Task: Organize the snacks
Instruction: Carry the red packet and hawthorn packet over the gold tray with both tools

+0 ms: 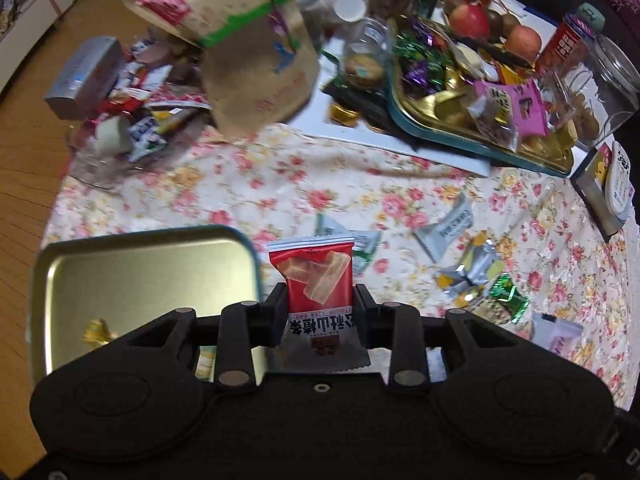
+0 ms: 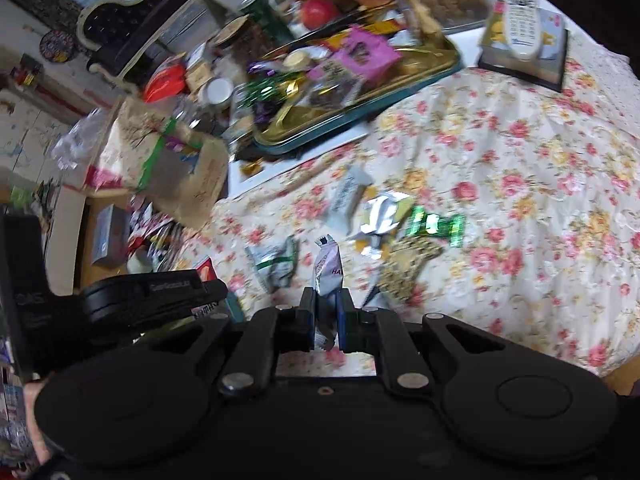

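The left gripper is holding a glossy red snack packet upright, its black fingers clamped on the packet's two sides. The packet is flat and rectangular with crimped, zigzag ends, and it is hanging just beside the right rim of an empty-looking metal tray, a shallow gold-coloured one with rounded corners and a teal edge. One gold-foil sweet is lying in the tray near its front left corner.

The right gripper is pinching a silvery-white foil sachet, its fingers closed on the sachet's lower half while the crinkled top is sticking up.

On the floral cloth covering the desk, loose wrappers are lying in a cluster near the middle: one grey-white packet, one crumpled silver foil piece and one shiny green packet. The right half of the cloth is lying open towards the desk's right edge.

Along the far edge, a second gold tray is sitting heaped with purple and green foil sweets, with two red apples behind it. A brown paper bag is slumping at the far left corner.
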Demonstrator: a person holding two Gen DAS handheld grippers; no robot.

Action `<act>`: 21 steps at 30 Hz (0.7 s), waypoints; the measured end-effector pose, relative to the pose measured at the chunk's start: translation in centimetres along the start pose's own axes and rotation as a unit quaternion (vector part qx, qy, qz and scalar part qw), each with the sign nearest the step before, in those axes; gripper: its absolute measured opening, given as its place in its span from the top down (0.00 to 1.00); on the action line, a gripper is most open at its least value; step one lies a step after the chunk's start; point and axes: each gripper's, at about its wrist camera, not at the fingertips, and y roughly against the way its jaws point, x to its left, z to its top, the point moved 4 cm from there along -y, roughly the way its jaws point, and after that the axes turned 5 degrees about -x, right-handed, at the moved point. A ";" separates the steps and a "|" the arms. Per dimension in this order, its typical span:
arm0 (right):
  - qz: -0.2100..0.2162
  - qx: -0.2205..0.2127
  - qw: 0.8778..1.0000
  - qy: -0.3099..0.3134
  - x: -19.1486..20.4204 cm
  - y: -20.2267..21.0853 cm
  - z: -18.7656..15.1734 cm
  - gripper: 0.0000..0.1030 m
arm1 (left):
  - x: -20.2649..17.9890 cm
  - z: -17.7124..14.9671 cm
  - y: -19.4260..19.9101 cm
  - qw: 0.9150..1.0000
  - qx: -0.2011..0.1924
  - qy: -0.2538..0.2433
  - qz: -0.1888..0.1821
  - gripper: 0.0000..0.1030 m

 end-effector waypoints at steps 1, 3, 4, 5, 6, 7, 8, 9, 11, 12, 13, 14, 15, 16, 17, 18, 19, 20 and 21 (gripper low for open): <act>0.005 0.004 1.000 0.009 0.9 -0.3 -0.3 0.88 | 1.0 0.0 0.3 1.000 -0.003 0.002 0.008 0.59; 0.012 0.012 0.999 0.027 2.9 -1.1 -1.1 0.88 | 3.2 -0.1 0.9 1.000 -0.006 0.003 0.028 0.59; 0.017 0.015 0.999 0.037 3.9 -1.4 -1.5 0.88 | 4.3 -0.2 1.1 0.999 -0.007 0.001 0.038 0.59; 0.021 0.020 0.999 0.047 4.8 -1.8 -1.9 0.88 | 5.3 -0.3 1.1 0.999 -0.007 0.002 0.047 0.59; 0.025 0.025 0.998 0.055 5.7 -2.1 -2.2 0.88 | 6.5 -0.5 1.1 0.998 -0.006 0.003 0.057 0.59; 0.028 0.030 0.997 0.062 6.6 -2.4 -2.6 0.88 | 7.5 -0.7 1.1 0.998 -0.006 0.006 0.063 0.59; 0.032 0.036 0.997 0.068 7.3 -2.8 -3.0 0.88 | 8.6 -0.9 1.0 0.998 -0.005 0.012 0.069 0.59; 0.035 0.041 0.996 0.074 8.1 -3.2 -3.4 0.88 | 9.8 -1.1 0.8 0.997 -0.005 0.020 0.073 0.59; 0.039 0.050 0.994 0.086 9.5 -3.9 -4.1 0.88 | 11.6 -1.4 0.3 0.997 0.002 0.037 0.075 0.59; 0.039 0.052 0.994 0.092 10.2 -4.1 -4.5 0.88 | 12.7 -1.6 0.0 0.996 0.010 0.047 0.074 0.59; 0.039 0.053 0.993 0.098 10.8 -4.4 -4.7 0.88 | 13.6 -1.7 -0.2 0.996 0.016 0.056 0.072 0.59; 0.039 0.054 0.992 0.103 11.3 -4.7 -4.9 0.88 | 14.6 -1.9 -0.3 0.995 0.022 0.065 0.070 0.59; 0.040 0.055 0.992 0.110 11.9 -5.0 -5.3 0.88 | 15.4 -2.0 -0.4 0.994 0.025 0.075 0.070 0.59; 0.040 0.057 0.991 0.114 12.4 -5.3 -5.5 0.88 | 16.2 -2.1 -0.4 0.994 0.026 0.085 0.068 0.59; 0.041 0.059 0.990 0.118 12.9 -5.5 -5.7 0.88 | 16.9 -2.2 -0.4 0.993 0.025 0.094 0.067 0.59; 0.042 0.061 0.990 0.122 13.3 -5.8 -6.0 0.88 | 17.6 -2.2 -0.2 0.992 0.023 0.102 0.066 0.58; 0.043 0.063 0.989 0.125 13.6 -6.0 -6.2 0.88 | 18.1 -2.2 0.0 0.992 0.019 0.107 0.065 0.58; 0.044 0.065 0.989 0.129 14.0 -6.3 -6.4 0.88 | 18.5 -2.2 0.2 0.992 0.014 0.112 0.065 0.58; 0.045 0.067 0.988 0.132 14.3 -6.5 -6.7 0.88 | 18.9 -2.2 0.5 0.991 0.011 0.117 0.064 0.58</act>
